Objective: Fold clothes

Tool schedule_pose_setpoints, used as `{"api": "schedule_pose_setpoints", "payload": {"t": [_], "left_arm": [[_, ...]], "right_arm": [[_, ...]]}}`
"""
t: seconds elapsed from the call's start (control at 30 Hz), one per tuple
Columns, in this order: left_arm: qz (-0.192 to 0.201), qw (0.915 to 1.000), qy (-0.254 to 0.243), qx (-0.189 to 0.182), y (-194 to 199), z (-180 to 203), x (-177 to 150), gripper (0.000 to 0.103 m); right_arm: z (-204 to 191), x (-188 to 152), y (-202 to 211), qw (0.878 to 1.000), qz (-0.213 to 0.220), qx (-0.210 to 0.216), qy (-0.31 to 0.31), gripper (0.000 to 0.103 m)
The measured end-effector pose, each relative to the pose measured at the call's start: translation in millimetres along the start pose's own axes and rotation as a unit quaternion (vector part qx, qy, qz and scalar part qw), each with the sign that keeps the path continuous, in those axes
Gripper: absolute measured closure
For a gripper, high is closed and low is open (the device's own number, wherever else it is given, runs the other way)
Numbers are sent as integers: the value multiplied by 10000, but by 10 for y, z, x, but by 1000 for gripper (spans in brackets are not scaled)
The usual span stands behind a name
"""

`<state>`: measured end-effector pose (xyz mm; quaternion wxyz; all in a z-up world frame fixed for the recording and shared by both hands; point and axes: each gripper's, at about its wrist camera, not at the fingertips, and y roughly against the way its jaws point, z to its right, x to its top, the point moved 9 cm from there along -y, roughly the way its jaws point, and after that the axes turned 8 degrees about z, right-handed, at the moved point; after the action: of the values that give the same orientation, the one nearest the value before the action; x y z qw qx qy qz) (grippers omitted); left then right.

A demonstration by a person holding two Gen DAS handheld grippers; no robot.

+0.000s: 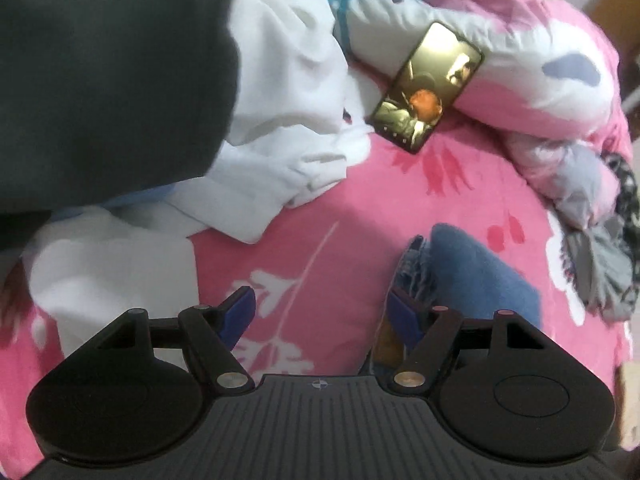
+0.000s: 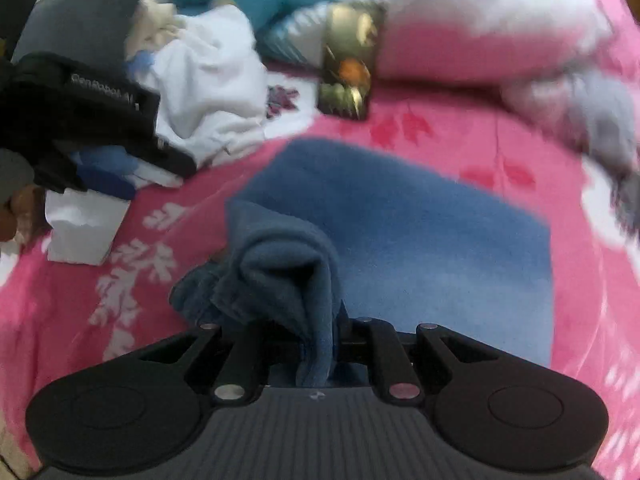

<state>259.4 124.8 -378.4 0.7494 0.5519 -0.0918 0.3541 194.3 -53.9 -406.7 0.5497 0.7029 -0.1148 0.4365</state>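
That soft blue fleece garment (image 2: 400, 232) is floppy and light, spread mid-bed on the pink floral bedspread (image 2: 460, 140). Right gripper (image 2: 316, 344) has a bunched edge pinched tight; left gripper (image 1: 320, 312) gapes empty beside it. I'd grab corners.

Soft even indoor light, fisheye bending at edges, right wrist view motion-blurred — left sharper

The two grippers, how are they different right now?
The left gripper has its blue-padded jaws standing wide apart with nothing between them, only pink bedspread showing in the gap. The right gripper has its jaws pulled close together, pinching a bunched fold of the blue cloth. Both are black, alike in shape, and point down at the bed.
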Motion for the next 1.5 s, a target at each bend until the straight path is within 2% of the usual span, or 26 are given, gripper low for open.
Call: {"api": "schedule_pose_setpoints", "payload": {"t": [0.13,0.17,0.2,0.27,0.33,0.4,0.47,0.53,0.57,0.63,0.67,0.7,0.8,0.9,0.97,1.07,1.1,1.2,1.27,1.37,1.43,1.5], "left_arm": [[38,9998,135,-111,13,-6,22,30],[56,9998,120,-114,-5,4,35,30],[78,9998,101,-121,-22,18,51,30],[179,9996,-15,-217,-50,104,120,30],[314,9983,-258,-411,-57,258,187,30],[371,9958,-494,-675,-88,453,233,30],[382,9903,-833,-1041,-121,705,244,30],[331,9786,-1336,-1527,-128,1003,198,30],[269,9701,-1641,-1769,-127,1142,134,31],[66,9488,-2281,-2186,-147,1374,-49,32],[-85,9384,-2593,-2282,-185,1435,-172,32],[-232,9292,-2922,-2252,-252,1449,-300,33],[-507,9109,-3696,-1764,-545,1266,-613,42],[-464,8998,-3930,-1836,-620,1162,-687,42],[-470,8971,-3988,-1841,-617,1153,-677,42],[-510,8955,-4014,-1856,-606,1157,-660,42],[-517,8955,-4015,-1851,-603,1155,-658,42],[-515,8962,-4019,-1807,-586,1177,-639,41],[-438,8988,-3997,-1745,-564,1179,-616,39],[-195,9075,-3873,-1617,-537,1175,-544,35],[-16,9131,-3781,-1528,-524,1167,-493,33],[3,9107,-3847,-1504,-560,1150,-521,33]], "right_arm": [[-152,177,177,9966,292,-348,683,89],[-218,129,115,9955,177,-383,854,84],[-293,57,11,9937,-21,-380,1055,74],[-445,-44,-69,9856,-157,-498,1611,74],[-574,-37,26,9806,-14,-503,1894,70],[-624,27,199,9876,101,-135,1563,57],[-579,90,386,9950,145,234,958,57],[-295,100,562,9997,72,209,71,58],[-153,107,650,9991,35,196,-373,61],[160,100,811,9924,-44,65,-1232,66],[369,58,866,9868,-83,-183,-1606,74],[542,5,895,9809,-109,-401,-1899,83],[865,-205,859,9655,-230,-808,-2466,85],[756,-681,541,9561,-834,-622,-2741,88],[663,-1067,344,9426,-1338,-542,-3010,91],[715,-990,461,9401,-1237,-517,-3134,90],[750,-892,560,9416,-1137,-489,-3131,90],[903,-455,899,9523,-511,-155,-3005,90],[1026,-168,1001,9573,-101,-96,-2887,90],[1298,193,705,9623,410,-244,-2677,90],[1487,360,317,9666,680,-303,-2452,90],[1664,397,-195,9670,723,-361,-2417,91]]}}
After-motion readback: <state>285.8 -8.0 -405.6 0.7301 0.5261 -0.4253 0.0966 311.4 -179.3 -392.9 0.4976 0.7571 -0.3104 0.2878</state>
